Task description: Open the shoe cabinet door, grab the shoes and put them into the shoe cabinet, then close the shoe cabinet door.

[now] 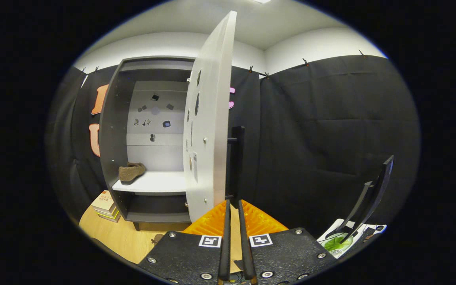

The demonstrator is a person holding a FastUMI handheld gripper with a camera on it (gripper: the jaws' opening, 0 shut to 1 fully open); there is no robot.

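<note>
Brown suede-like shoe [131,172] sits on the white middle shelf [154,183] of the dark grey shoe cabinet [113,134]. Pale grey cabinet door [209,130] stands ajar, edge-on, just ahead of the jaws. Gripper [232,209]: jaws narrow, nothing between. Risk: jaws slip off the thin door edge while pushing. Light wooden counter [121,235]; black cloth walls; stacked books [104,206] beside the cabinet.

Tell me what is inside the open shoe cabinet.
One brown fuzzy shoe lies on the dark cabinet's white shelf. The open white door hides the right part. Gripper nearly closed, empty.
</note>
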